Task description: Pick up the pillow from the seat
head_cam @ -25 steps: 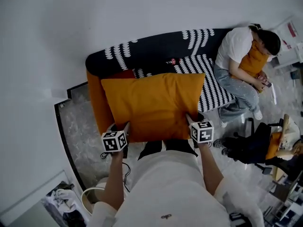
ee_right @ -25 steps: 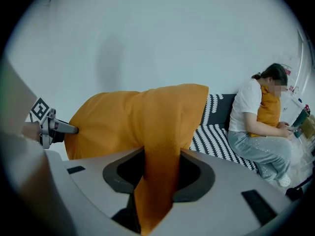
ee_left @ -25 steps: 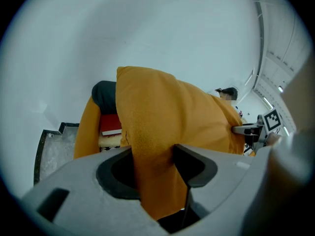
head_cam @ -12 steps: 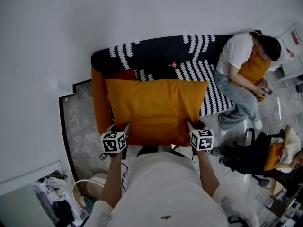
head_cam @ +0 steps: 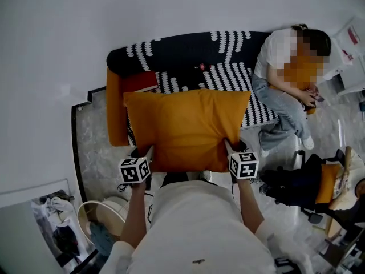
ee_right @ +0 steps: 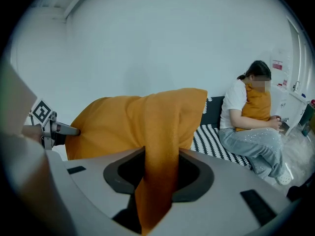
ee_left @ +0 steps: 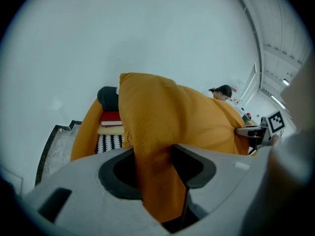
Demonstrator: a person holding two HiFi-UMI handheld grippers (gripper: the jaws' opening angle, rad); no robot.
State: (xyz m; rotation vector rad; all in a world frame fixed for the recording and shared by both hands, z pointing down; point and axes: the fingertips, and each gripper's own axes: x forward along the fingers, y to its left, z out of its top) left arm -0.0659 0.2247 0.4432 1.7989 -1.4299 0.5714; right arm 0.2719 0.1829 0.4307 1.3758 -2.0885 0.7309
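Note:
The orange pillow (head_cam: 185, 127) hangs in front of me above the sofa seat (head_cam: 228, 79), held by its near edge. My left gripper (head_cam: 149, 152) pinches the pillow's near left corner, and its jaws are closing tighter on the fabric. My right gripper (head_cam: 228, 147) is shut on the near right corner. In the left gripper view the pillow's (ee_left: 172, 117) cloth runs down between the jaws of the left gripper (ee_left: 157, 181). The right gripper view shows the same fold of pillow (ee_right: 128, 122) clamped in the right gripper (ee_right: 157, 181).
The black sofa with white pattern (head_cam: 182, 53) has an orange armrest (head_cam: 116, 113) at its left end, and a red book (head_cam: 140, 81) lies there. A person (head_cam: 279, 90) sits at its right end. A dark chair (head_cam: 296, 181) stands at right, a white bin (head_cam: 102, 221) at lower left.
Both grippers keep their hold on the pillow's near corners. The view has shifted a little, and the red book at the sofa's left end now shows behind the pillow.

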